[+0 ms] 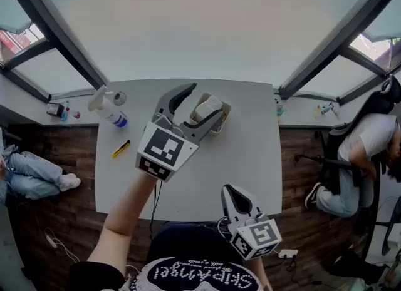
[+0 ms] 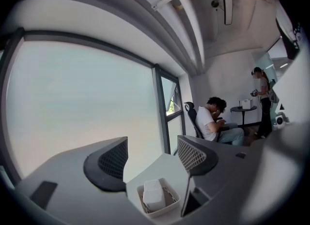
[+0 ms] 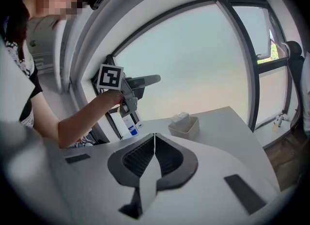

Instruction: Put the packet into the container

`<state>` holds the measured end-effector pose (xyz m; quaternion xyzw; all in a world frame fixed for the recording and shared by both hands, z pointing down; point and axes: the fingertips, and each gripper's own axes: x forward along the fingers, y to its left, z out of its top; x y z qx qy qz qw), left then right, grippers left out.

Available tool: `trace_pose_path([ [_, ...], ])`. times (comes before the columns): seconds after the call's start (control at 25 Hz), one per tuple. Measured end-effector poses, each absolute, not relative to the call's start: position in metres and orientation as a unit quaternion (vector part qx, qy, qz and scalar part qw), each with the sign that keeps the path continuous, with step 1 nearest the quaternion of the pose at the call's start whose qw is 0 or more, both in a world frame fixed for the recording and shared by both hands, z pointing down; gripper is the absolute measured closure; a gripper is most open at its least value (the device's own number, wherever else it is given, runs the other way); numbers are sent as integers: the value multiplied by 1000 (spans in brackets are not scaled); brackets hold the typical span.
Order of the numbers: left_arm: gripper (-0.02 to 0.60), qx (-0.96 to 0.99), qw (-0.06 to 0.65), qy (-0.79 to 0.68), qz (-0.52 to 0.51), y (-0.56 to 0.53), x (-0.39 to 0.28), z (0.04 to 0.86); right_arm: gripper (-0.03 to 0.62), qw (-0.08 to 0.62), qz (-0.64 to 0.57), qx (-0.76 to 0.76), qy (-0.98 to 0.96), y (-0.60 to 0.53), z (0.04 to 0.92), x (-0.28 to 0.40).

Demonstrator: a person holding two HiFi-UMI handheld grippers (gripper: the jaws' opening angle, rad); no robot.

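One bump from my spread-apart left tongs [image 2: 152, 141] could have tipped the container [image 2: 169, 205] and packet [image 2: 154, 195]; my right tongs [image 3: 154, 139] sat clenched, empty.

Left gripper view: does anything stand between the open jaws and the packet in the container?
Nothing visible does. The left gripper hangs with its jaws apart and empty. The packet sits in the container just below them, with only open air between.
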<state>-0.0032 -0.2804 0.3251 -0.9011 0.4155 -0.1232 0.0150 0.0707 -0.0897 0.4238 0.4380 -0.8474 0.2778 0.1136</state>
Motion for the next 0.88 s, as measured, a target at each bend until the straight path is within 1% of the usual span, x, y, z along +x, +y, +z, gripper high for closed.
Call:
trace_pose_path([
  [0.12,252,-901,31,419,-109,-267,-4,308,577,114,272,436,-850,-89,423,70],
  [0.48,252,-895,18,445,-36,-217,-18,273,577,117,268,435,-852,-87,420,70],
  [0.64,253,-888,14,457,-47,-193,-26,280,577,116,269,435,-852,-86,420,68],
  [0.88,253,-880,-21,471,-57,-168,-39,299,577,114,270,429,-855,-86,422,64],
])
